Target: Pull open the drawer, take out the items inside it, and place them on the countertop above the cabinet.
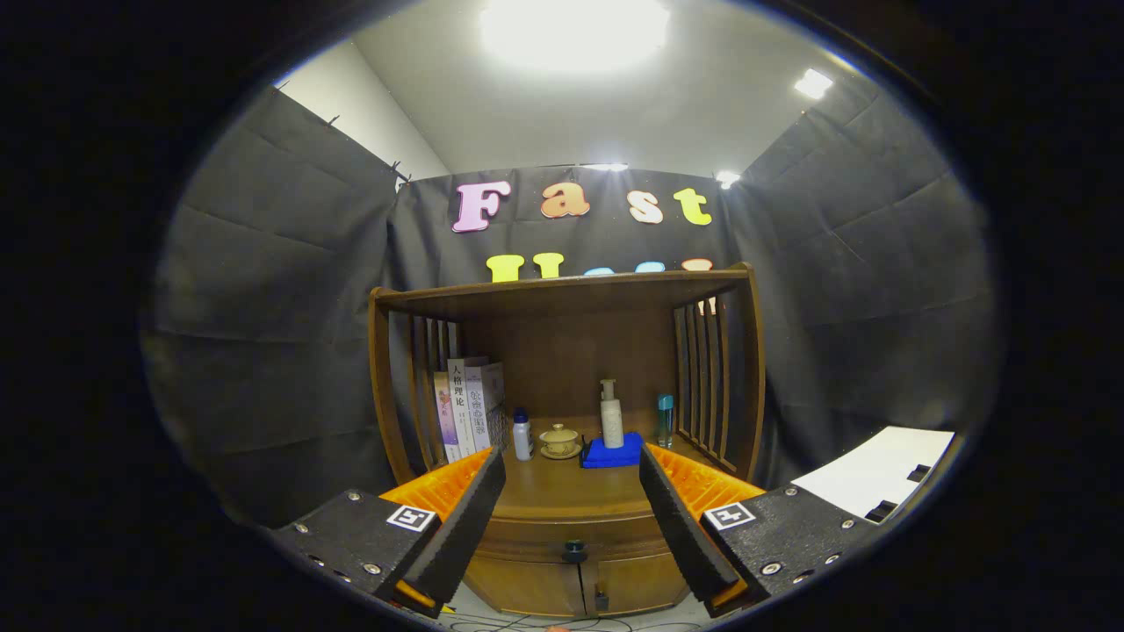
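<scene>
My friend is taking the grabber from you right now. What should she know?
Gripper: open, holding nothing, aimed at the wooden cabinet.
Drawer: closed, its dark knob sits between the fingers, a little ahead of them, untouched.
Countertop: already has books, a white bottle, a teacup, a pump bottle on a blue cloth, and a blue-capped bottle.
Done: nothing yet.
Left: grab the knob, pull the drawer open, lift out what's inside, set it on the countertop.
</scene>
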The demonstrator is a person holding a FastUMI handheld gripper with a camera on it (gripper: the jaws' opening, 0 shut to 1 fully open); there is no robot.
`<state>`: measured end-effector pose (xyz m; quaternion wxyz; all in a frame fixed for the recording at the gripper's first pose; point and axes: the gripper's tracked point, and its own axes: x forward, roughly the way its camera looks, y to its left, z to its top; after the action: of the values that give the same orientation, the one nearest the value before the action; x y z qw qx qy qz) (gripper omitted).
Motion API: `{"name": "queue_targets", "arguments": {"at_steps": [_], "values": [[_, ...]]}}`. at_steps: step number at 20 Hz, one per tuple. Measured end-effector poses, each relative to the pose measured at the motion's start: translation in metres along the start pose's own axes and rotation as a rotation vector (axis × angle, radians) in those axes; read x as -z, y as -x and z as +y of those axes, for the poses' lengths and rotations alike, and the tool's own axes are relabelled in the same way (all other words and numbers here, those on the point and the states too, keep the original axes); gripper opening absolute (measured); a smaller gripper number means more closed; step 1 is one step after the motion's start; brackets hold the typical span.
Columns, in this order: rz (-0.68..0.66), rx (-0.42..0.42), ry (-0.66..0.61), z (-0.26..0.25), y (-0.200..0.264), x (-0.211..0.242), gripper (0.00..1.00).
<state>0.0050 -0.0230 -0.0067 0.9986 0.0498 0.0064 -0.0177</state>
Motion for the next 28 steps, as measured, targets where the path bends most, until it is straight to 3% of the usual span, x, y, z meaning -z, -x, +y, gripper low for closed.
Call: {"name": "queue_targets", "arguments": {"at_steps": [13, 20, 28], "values": [[0.051, -0.027, 0.069, 0.010, -0.016, 0.034, 0.95], [0.130, -0.068, 0.033, 0.015, -0.038, 0.070, 0.95], [0.193, -0.082, 0.109, 0.021, -0.082, 0.114, 0.96]]}}
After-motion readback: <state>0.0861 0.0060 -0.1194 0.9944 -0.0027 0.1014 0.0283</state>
